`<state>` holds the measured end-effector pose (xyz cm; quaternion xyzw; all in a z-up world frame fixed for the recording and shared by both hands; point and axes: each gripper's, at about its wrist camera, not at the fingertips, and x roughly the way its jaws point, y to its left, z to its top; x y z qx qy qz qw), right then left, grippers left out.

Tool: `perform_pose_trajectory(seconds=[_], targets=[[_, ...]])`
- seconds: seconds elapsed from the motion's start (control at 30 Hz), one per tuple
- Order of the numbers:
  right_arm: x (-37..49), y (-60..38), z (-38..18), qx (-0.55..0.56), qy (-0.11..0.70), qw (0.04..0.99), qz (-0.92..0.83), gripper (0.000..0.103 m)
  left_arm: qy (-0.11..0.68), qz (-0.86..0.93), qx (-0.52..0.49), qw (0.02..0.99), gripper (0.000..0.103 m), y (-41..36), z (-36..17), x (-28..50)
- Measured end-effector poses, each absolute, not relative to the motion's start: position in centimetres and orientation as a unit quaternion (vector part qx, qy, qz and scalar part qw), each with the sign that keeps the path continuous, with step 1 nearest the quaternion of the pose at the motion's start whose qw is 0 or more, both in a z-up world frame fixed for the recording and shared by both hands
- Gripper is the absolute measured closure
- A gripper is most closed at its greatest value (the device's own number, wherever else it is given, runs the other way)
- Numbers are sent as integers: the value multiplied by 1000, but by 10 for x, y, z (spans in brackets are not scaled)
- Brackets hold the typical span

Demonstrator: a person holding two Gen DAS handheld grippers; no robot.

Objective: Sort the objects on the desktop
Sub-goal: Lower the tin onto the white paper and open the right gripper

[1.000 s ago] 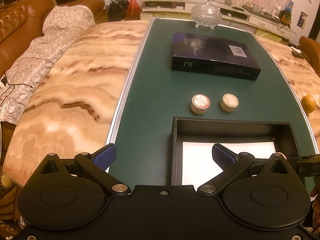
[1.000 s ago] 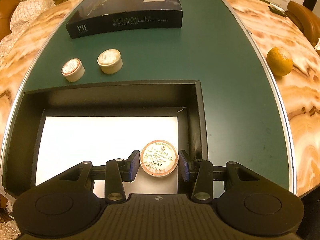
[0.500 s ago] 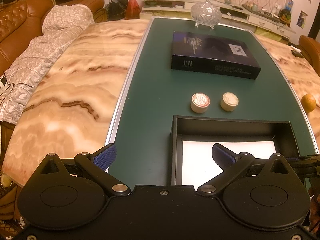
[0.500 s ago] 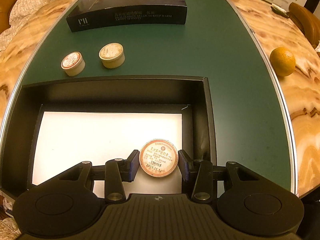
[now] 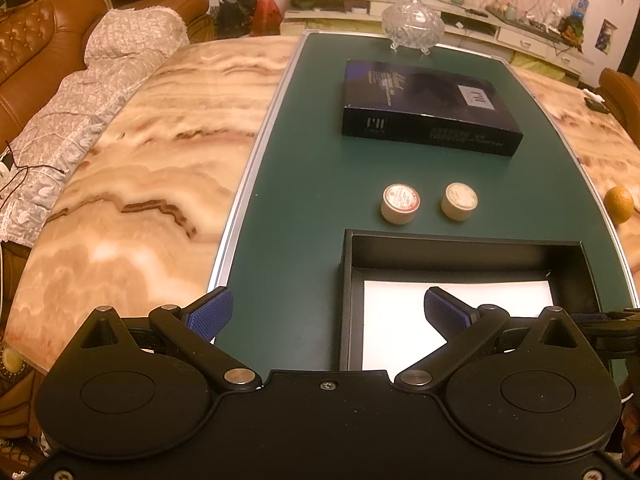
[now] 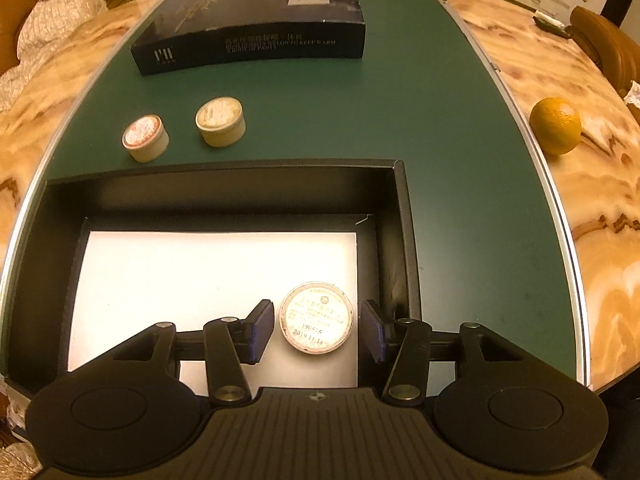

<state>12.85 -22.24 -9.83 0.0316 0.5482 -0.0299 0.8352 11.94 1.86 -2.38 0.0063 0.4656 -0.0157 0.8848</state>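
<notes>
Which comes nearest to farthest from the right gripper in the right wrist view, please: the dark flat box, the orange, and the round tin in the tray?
1. Round tin: between the open jaws of the right gripper, inside the black tray.
2. Orange: off to the right, on the marble.
3. Dark flat box: far end of the green mat.

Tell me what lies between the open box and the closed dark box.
Two small round tins stand side by side on the green mat between the open box and the closed box; both views show it.
</notes>
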Motion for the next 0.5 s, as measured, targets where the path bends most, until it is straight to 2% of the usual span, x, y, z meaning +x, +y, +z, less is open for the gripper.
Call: perform_pose_trajectory(seconds=[0.13, 0.5], targets=[[118, -225, -84, 51, 521, 852, -18, 37, 470, -13, 6, 882, 0, 16, -24, 124], [89, -238, -53, 107, 474, 874, 2, 30, 468, -5, 4, 884, 0, -1, -26, 153]])
